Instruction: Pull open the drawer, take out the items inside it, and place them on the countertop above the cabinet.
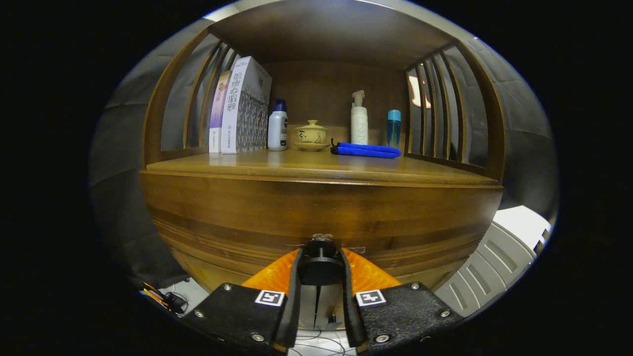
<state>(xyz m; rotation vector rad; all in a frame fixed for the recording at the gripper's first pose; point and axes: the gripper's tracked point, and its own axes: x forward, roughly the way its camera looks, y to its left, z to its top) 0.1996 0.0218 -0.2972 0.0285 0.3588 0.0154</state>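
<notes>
The fingers (321,269) close on the drawer knob (320,262); above, the wooden surface (277,165) carries books (242,113) and bottles (278,126).

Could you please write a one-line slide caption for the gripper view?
Hand-held gripper closed around the dark drawer knob of the wooden cabinet, drawer apparently not yet pulled.

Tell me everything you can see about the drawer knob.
The drawer knob is a dark, round knob on a short stem with a small metal-looking backplate, fixed at the middle of the wooden drawer front below the countertop. It sits between the fingers of the gripper, which appear closed on its sides.
</notes>
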